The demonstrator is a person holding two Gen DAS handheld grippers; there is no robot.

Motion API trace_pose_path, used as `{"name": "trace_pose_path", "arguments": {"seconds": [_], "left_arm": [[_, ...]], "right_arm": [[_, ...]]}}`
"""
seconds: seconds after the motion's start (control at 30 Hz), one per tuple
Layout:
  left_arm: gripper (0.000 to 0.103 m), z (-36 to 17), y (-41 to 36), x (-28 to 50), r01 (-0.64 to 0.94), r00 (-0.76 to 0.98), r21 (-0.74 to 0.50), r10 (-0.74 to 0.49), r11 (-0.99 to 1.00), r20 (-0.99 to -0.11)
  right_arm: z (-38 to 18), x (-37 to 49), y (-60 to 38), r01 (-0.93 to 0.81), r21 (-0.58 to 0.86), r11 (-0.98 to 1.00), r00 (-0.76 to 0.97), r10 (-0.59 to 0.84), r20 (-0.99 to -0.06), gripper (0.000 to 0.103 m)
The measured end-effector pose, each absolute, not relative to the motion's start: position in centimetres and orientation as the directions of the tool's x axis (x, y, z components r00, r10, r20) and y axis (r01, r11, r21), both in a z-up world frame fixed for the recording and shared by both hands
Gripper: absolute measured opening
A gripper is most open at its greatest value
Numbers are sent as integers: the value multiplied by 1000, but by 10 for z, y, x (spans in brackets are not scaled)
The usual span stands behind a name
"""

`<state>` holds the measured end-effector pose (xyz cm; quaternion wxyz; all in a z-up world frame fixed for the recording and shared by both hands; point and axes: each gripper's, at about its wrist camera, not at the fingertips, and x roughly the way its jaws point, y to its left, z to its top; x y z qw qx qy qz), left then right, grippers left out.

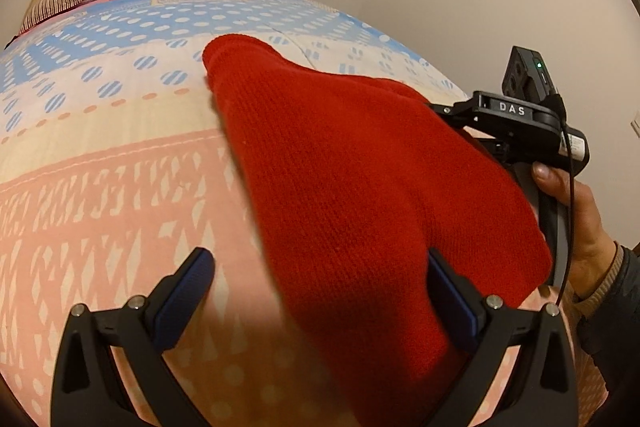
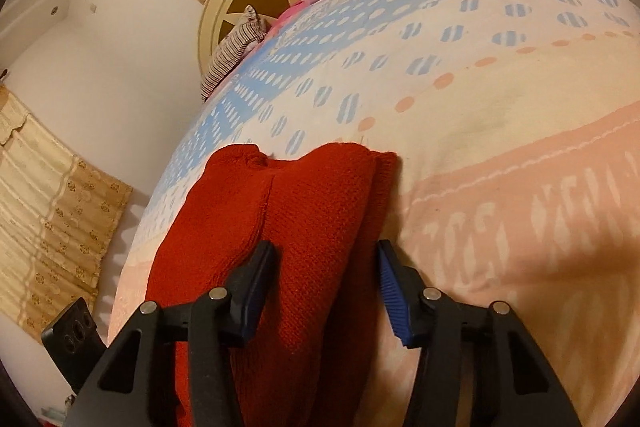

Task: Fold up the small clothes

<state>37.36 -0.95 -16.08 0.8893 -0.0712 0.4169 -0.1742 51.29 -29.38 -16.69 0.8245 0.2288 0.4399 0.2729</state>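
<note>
The red knit garment [image 2: 304, 227], lower centre on the bed [image 2: 500, 147], looks soft and floppy; take its folded edge. Right gripper [image 2: 326, 287] straddles a ridge, unclenched; left gripper [image 1: 320, 291] released.

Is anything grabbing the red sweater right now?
Nothing grips the red sweater. It lies between both open hand-held grippers, left and right, pads not pressing.
</note>
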Motion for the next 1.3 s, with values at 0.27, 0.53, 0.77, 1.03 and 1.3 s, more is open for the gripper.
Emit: {"name": "trace_pose_path", "arguments": {"seconds": [0.27,0.53,0.77,1.03,1.3], "left_arm": [[103,-161,-13,373,269,583,-270,-380,924,-718],[97,-159,-18,372,311,567,-273,-408,910,-716],[65,-157,-21,363,341,535,-335,-475,878,-699],[40,-149,-16,350,325,563,-364,-487,873,-667],[37,-138,-20,327,342,586,-357,-494,869,-642]], "right_arm": [[-172,515,-289,-282,656,700,416,705,-574,37],[-166,507,-282,-327,608,723,456,685,-569,30],[-160,500,-280,-337,557,759,496,646,-581,27],[-142,482,-284,-352,579,736,526,667,-528,23],[-126,458,-290,-360,586,726,552,672,-493,22]]}}
